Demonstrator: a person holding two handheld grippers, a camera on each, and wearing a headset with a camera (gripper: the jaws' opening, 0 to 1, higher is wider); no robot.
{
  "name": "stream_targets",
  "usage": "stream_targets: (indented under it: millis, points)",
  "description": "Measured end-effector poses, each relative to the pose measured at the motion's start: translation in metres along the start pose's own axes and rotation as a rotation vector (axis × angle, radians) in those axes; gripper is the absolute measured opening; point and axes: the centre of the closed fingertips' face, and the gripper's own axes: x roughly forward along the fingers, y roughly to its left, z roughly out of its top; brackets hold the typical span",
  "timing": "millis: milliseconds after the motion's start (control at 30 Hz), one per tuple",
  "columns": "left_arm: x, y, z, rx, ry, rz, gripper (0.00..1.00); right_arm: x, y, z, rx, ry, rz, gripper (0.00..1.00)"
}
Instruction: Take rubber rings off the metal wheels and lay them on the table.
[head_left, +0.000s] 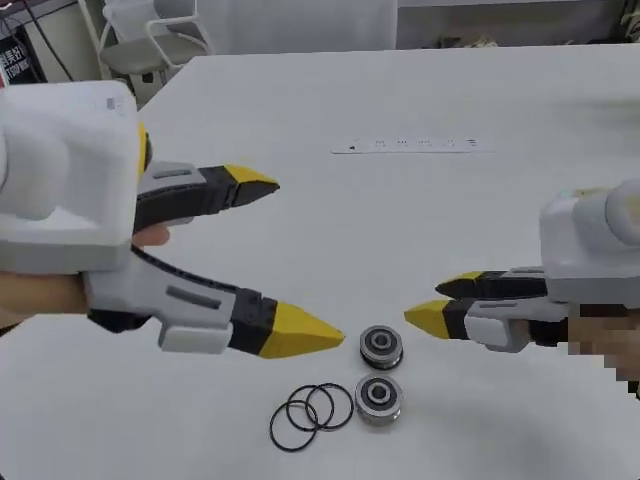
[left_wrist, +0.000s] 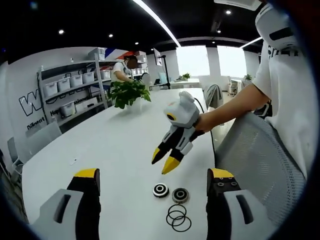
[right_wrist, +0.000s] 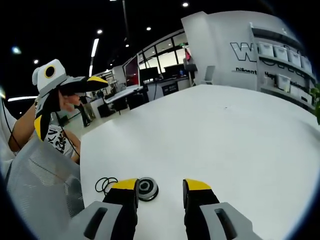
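Step in hand: between rings, lining up on a wheel.

- Three thin black rubber rings (head_left: 310, 410) lie loose and overlapping on the white surface (head_left: 420, 210), just left of the nearer small round metal wheel (head_left: 378, 397).
- The farther metal wheel (head_left: 381, 345) lies flat just beyond the nearer one. Whether they touch is hard to tell.
- Whether either wheel has a ring on it is too small to make out.

Left tool (head_left: 310, 260): jaws spread wide and empty. It comes in from the left, and its lower yellow tip sits just left of the farther metal wheel, apart from it. In the left gripper view both wheels lie ahead, between the lines of the two jaws.

Right tool (head_left: 425, 300): jaws apart by a narrower gap, holding nothing. It is roughly level, and its tips point at the farther metal wheel from the right, near but not touching. In the right gripper view a wheel sits just ahead of the left-hand jaw.

Next move, as a judgement:
- One tool should pin a wheel down.
- The other should work a fine tip under the ring's edge and roll it off.
- The wheel may skid on the smooth surface, and a stretched ring may snap back.
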Motion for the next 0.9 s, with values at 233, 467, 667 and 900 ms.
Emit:
stream_targets:
  millis: [233, 467, 667, 900]
  points:
    - [0.022, 0.015, 0.009, -0.018, -0.049, -0.023, 0.83, 0.002, 0.0, -0.007, -0.008, 0.024, 0.002, 0.32]
    - [0.047, 0.025, -0.003, -0.037, -0.045, -0.017, 0.76, 0.003, 0.001, -0.013, -0.021, 0.046, 0.011, 0.31]
    - [0.067, 0.019, -0.023, -0.09, -0.039, -0.05, 0.69, 0.005, 0.004, -0.016, -0.026, 0.055, 0.022, 0.3]
    - [0.079, 0.012, -0.052, -0.116, -0.005, -0.028, 0.6, 0.008, 0.006, -0.024, -0.036, 0.085, 0.035, 0.29]
